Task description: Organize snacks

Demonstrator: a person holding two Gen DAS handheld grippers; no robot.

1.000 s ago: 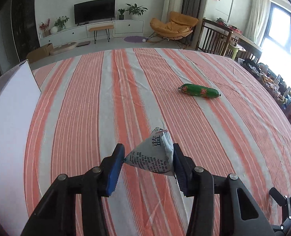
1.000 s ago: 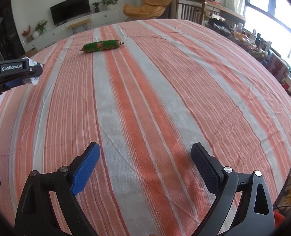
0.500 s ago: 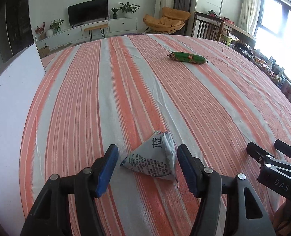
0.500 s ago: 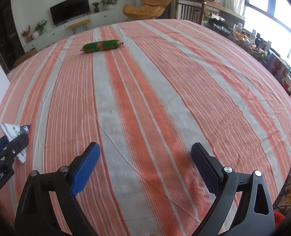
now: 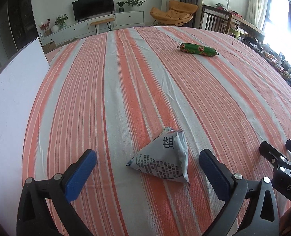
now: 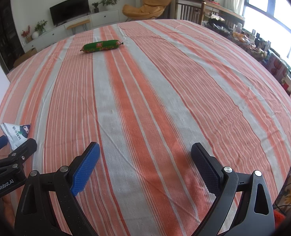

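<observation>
Left claw (image 5: 147,165) has just released the triangular packet (image 5: 163,159), its tip pointing away.

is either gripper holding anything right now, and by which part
Nothing is held. The left gripper has just opened; the triangular snack packet lies on the tablecloth between its pads, untouched. The right gripper is open, empty.

Striped tablecloth (image 5: 137,90); white board (image 5: 9,106); television (image 5: 92,5).

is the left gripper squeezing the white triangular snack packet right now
No: the left gripper stands wide open, its blue pads clear of the white triangular snack packet lying on the striped tablecloth.
</observation>
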